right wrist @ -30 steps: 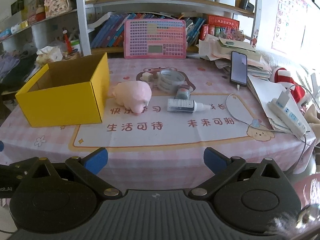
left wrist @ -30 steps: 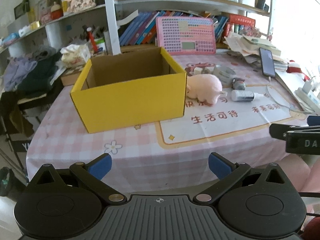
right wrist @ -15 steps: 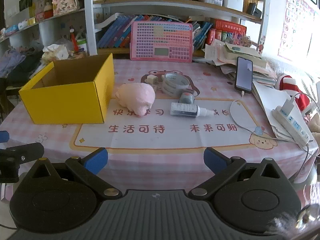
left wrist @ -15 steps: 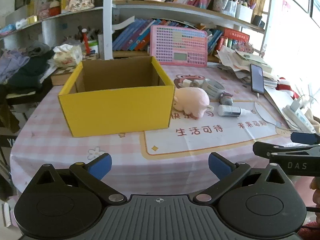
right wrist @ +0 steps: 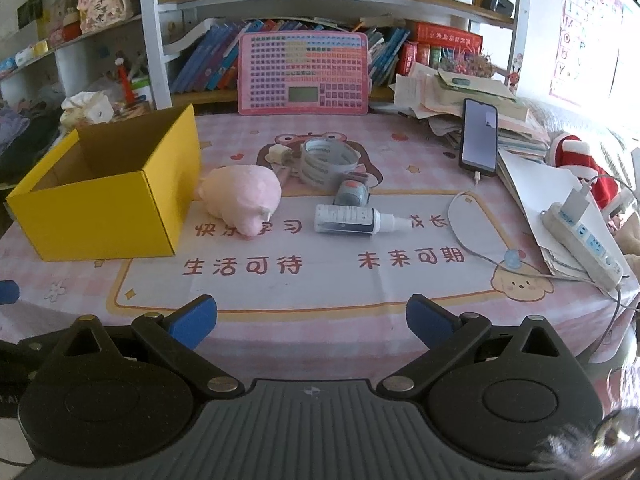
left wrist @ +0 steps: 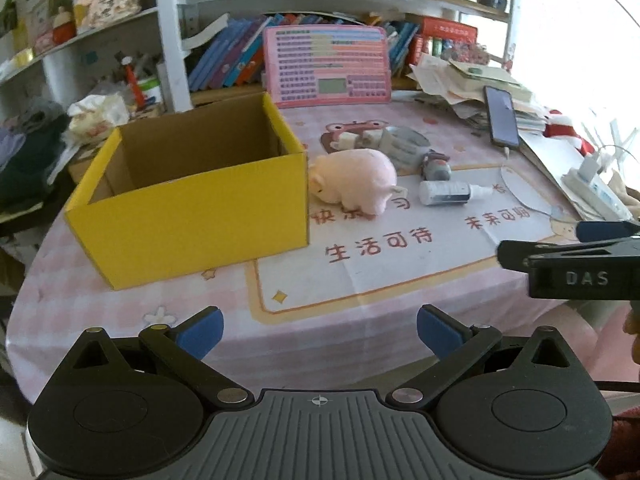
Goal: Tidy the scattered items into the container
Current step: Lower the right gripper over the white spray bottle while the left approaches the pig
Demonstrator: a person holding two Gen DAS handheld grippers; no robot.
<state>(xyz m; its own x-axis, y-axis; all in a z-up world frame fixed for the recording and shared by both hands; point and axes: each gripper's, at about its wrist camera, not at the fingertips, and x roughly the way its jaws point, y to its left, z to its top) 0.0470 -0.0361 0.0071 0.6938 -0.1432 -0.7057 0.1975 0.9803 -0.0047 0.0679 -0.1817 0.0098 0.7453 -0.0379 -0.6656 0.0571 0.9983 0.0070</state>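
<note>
Both grippers nearer table; left gripper, right gripper spread, empty.

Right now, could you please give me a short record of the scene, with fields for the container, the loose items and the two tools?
container: yellow box, open top, nothing visible inside
beside box: pink pig
other items: tape roll, bottle lying flat, small grey item, small cream item
left tool: open, holding nothing
right tool: open, holding nothing
surface: table
</note>
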